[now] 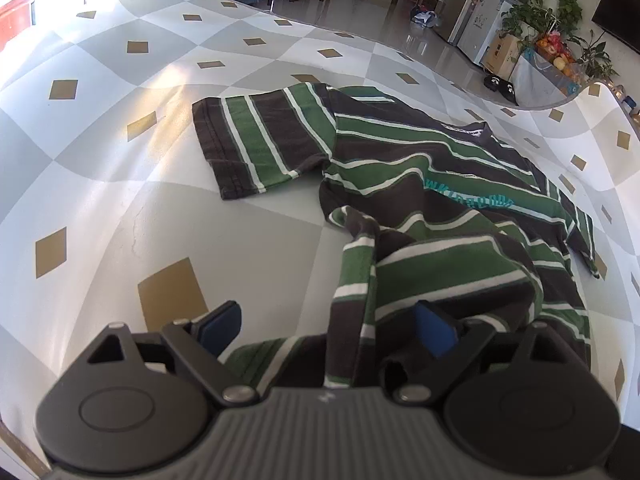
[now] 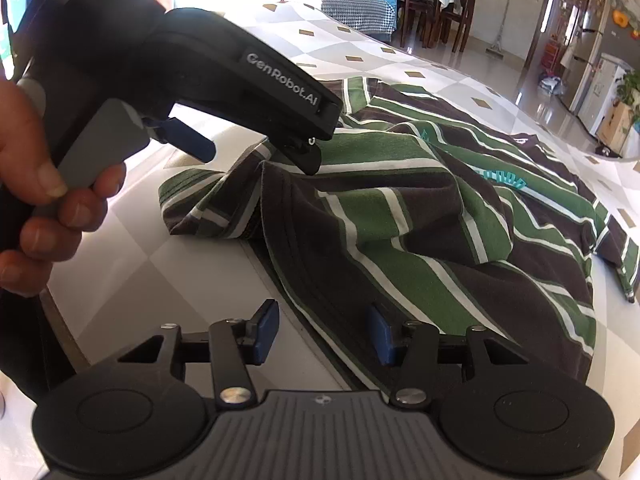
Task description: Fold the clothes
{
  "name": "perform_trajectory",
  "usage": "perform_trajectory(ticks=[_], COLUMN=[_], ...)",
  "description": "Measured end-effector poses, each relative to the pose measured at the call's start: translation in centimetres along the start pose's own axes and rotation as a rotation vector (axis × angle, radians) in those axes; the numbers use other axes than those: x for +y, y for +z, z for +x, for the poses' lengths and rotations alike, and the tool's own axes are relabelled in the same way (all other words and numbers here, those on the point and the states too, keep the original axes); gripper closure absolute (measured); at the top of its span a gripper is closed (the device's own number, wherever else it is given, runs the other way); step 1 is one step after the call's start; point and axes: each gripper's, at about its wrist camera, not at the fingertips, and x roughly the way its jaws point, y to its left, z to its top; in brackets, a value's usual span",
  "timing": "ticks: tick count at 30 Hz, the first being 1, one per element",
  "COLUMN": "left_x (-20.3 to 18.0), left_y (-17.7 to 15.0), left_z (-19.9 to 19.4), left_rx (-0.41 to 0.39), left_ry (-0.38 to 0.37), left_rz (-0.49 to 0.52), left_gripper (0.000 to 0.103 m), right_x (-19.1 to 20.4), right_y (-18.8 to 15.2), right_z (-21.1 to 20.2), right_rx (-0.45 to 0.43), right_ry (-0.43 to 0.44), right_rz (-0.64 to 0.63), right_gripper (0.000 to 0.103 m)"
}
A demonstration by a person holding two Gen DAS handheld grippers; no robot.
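The striped T-shirt (image 1: pixel 420 184) lies rumpled on the checked tablecloth (image 1: pixel 120 92), one sleeve spread flat at left, its near hem bunched. The left gripper (image 1: pixel 328 328) stands spread wide over that bunched hem, not pinching it. The right gripper (image 2: pixel 324 332) straddles the hem's edge, pads apart. Far right stand a fridge (image 1: pixel 472 4) and potted plants (image 1: pixel 548 8).

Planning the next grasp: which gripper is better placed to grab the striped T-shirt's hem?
Left gripper, probably: bunched hem of the striped T-shirt already stands between its open jaws. Right gripper only straddles the flat edge.
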Motion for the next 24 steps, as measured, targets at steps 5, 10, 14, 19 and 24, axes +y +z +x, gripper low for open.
perform_trajectory(ticks=[5, 10, 14, 19, 24], left_x=[0.1, 0.9, 2.9, 4.6, 4.8], left_y=[0.1, 0.6, 1.0, 0.7, 0.3], left_z=[0.4, -0.5, -0.9, -0.5, -0.5], left_rx=[0.018, -0.039, -0.040, -0.010, 0.010], left_ry=[-0.012, 0.012, 0.017, 0.087, 0.093], left_rz=[-0.007, -0.038, -0.139, -0.199, -0.206], left_gripper=[0.058, 0.072, 0.071, 0.067, 0.063], right_x=[0.6, 0.3, -0.9, -3.2, -4.1], right_y=[-0.4, -0.4, -0.2, -0.1, -0.5], right_z=[0.3, 0.5, 0.6, 0.2, -0.4], right_rx=[-0.021, -0.024, 0.003, 0.068, 0.082], right_ry=[-0.027, -0.062, -0.119, -0.162, -0.140], right_rz=[-0.065, -0.081, -0.046, 0.052, 0.094], right_gripper=[0.054, 0.063, 0.090, 0.091, 0.090])
